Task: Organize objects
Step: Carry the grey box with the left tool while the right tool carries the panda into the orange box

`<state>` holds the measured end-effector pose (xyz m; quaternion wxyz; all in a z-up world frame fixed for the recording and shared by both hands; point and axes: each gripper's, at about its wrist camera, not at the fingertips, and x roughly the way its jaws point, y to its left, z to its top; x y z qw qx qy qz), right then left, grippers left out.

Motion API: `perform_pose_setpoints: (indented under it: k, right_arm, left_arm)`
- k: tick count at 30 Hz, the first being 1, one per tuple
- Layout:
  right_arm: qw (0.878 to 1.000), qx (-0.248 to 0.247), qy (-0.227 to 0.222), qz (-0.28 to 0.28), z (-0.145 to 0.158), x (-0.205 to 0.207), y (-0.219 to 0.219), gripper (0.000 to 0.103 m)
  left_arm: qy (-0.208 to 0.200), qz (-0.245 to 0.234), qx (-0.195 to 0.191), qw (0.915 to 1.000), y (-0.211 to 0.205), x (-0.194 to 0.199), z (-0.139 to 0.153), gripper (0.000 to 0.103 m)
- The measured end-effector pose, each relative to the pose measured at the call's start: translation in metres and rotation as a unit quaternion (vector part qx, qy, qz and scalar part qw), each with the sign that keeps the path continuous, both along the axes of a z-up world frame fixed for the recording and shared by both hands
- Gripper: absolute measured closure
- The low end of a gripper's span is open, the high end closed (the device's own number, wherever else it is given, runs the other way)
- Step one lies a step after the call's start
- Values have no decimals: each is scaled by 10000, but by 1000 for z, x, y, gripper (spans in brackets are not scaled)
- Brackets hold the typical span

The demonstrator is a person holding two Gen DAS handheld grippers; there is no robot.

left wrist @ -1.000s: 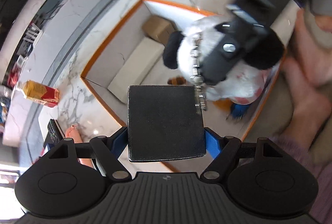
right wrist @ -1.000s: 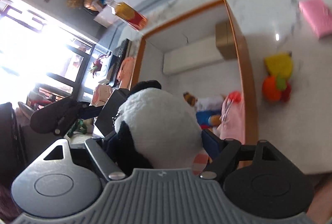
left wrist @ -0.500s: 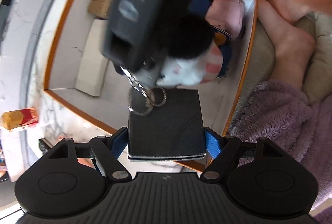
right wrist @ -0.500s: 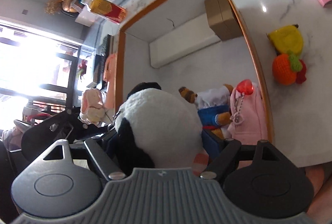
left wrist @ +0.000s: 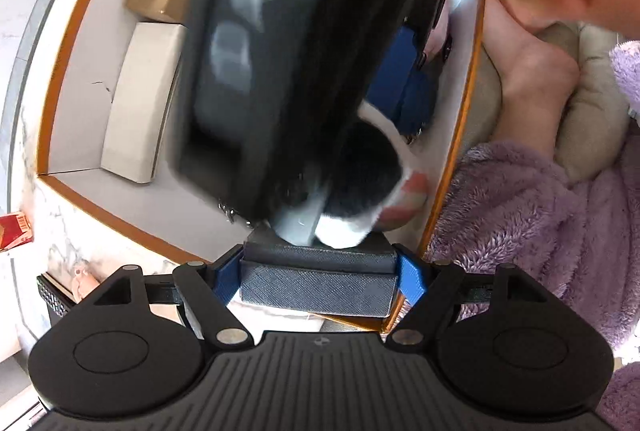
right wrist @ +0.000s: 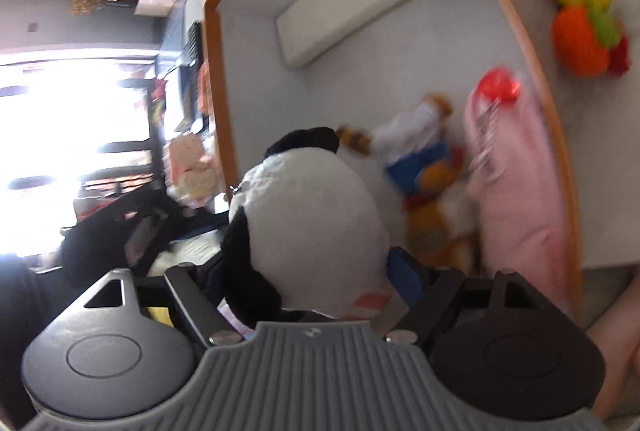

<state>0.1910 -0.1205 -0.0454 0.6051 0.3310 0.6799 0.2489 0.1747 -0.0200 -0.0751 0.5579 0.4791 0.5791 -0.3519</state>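
While I look along my left gripper point(left wrist: 318, 277), I see its blue fingers pinching a dark textured wallet point(left wrist: 316, 287) from both sides; big pale letters on the black body of the other gripper above it are too blurred to read. My right gripper point(right wrist: 310, 271) is pressed on a panda plush toy point(right wrist: 308, 215), just over the near end of the orange-rimmed box point(right wrist: 218, 79). Only the right view shows the doll in blue point(right wrist: 416, 159), the pink pouch point(right wrist: 516, 183) inside, and fruit toys point(right wrist: 580, 15) on the surface outside.
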Motion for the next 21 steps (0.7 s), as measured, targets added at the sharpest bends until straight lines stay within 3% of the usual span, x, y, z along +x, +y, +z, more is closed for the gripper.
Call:
perform_pose_setpoints:
  k: [3,15,21]
  right_arm:
    - [9989,-439,-128,105,-3,-1,8,23]
    - [9962,-685,-351,409,6,-5,8,17]
    - [9947,-685,-517,560,18,-7,4,12]
  left_arm:
    - [12,77,15,10000,3,2,-5,14]
    - [-124,28,-378,9992,32,-2,-3,13]
    - [-358,-235,-317,9986,45,-10,-10,13]
